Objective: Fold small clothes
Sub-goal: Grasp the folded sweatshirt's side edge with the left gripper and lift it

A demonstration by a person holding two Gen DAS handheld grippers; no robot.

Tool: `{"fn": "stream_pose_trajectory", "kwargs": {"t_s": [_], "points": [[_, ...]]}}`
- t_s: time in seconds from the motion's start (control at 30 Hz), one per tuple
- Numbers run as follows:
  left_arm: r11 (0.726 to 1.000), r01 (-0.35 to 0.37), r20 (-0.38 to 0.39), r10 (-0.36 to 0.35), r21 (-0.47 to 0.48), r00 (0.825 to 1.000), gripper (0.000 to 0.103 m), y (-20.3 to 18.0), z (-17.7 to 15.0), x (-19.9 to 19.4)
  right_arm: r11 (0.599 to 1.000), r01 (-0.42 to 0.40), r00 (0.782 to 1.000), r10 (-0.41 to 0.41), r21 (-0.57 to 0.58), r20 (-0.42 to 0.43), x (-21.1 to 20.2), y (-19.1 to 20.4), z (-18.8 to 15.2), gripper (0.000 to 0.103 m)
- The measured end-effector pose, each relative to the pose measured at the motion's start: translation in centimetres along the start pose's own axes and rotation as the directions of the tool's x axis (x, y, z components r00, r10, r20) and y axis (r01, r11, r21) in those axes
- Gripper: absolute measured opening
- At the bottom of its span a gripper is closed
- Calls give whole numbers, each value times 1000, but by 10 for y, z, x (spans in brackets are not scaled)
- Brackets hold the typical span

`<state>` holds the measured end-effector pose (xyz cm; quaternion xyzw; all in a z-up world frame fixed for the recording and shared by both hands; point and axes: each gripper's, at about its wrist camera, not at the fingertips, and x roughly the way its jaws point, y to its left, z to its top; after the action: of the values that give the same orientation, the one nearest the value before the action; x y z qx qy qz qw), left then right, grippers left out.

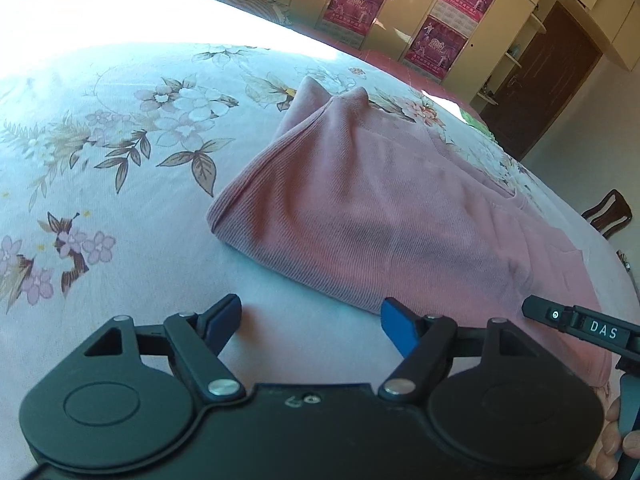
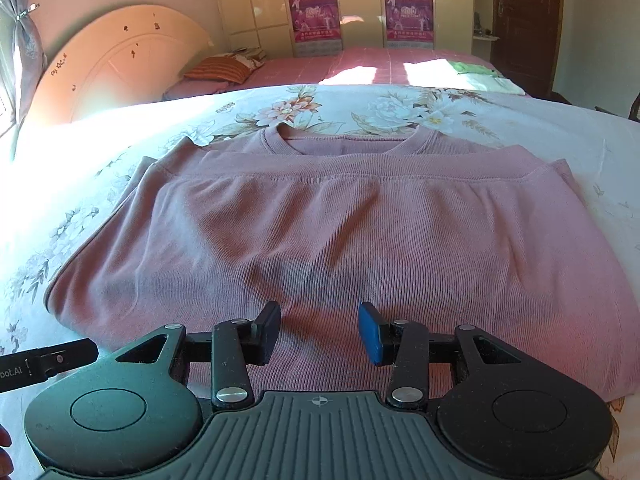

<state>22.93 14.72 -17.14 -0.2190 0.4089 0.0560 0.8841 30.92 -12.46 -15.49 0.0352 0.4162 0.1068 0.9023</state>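
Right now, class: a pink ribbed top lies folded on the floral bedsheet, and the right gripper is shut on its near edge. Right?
Not quite. The right gripper is open, holding nothing, above the pink ribbed top, as the right wrist view shows. The rest stands.

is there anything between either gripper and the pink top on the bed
Nothing visible. The right gripper hangs open directly over the pink top. The left gripper is open beside its near fold, with only bare floral sheet between them.
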Motion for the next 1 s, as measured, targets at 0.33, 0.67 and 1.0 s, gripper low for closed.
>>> {"fn": "stream_pose_trajectory", "kwargs": {"t_s": [0.33, 0.67, 1.0], "points": [[988, 77, 33, -74, -132, 997, 74, 6, 17, 18, 1000, 23, 999, -23, 10, 37, -21, 1, -6, 43], [973, 107, 97, -88, -207, 991, 51, 9, 32, 42, 1000, 12, 999, -12, 7, 41, 0, -6, 15, 43], [958, 109, 132, -75, -267, 988, 15, 21, 32, 49, 1000, 10, 998, -8, -23, 60, 25, -4, 25, 43]]}}
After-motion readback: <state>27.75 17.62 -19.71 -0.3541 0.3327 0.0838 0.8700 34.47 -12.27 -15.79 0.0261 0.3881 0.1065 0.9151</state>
